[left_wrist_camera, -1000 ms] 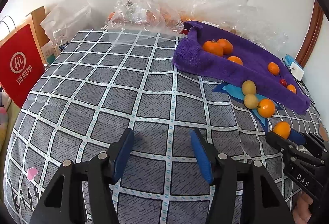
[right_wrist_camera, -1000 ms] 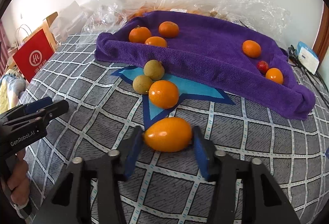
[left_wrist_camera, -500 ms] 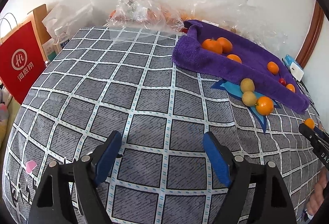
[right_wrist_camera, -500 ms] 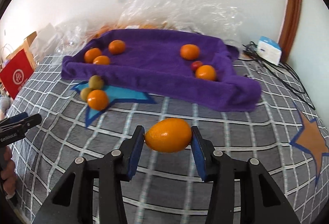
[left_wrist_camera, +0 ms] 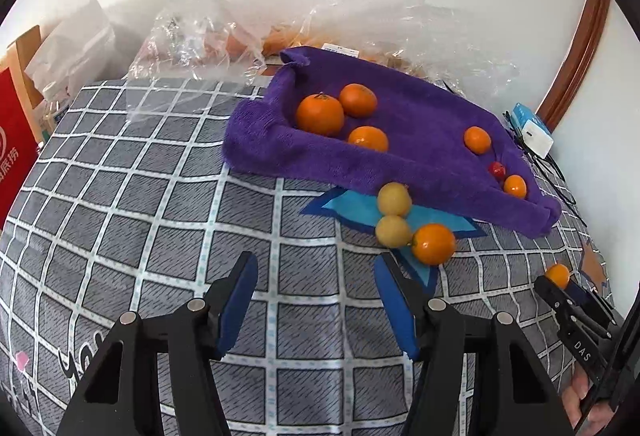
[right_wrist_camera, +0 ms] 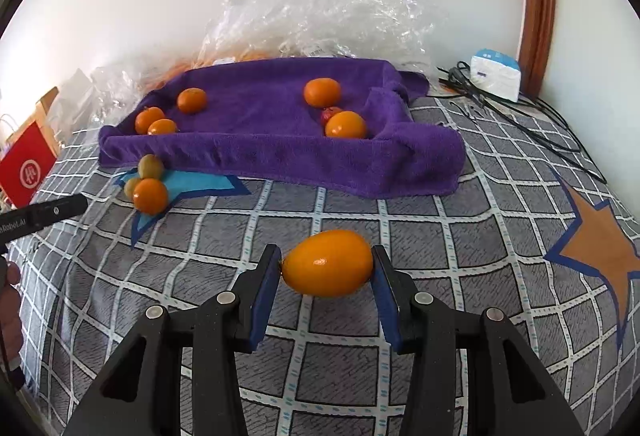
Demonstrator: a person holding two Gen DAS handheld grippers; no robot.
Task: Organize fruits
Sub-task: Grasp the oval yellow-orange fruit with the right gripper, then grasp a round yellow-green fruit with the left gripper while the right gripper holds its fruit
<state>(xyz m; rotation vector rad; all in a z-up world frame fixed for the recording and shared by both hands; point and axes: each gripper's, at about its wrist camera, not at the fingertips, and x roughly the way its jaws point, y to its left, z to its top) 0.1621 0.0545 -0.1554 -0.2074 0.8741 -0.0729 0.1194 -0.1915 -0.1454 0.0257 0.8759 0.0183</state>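
The right gripper (right_wrist_camera: pixel 326 268) has its jaws pinched on an oval orange fruit (right_wrist_camera: pixel 327 262) held above the checked bedspread (right_wrist_camera: pixel 360 212), in front of the purple towel (right_wrist_camera: pixel 260 124), while the left gripper (left_wrist_camera: pixel 316 292) hangs wide open with nothing between its jaws

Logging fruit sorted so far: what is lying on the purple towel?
On the purple towel: three oranges at its left end, two oranges and a small red fruit, partly hidden, at its right.
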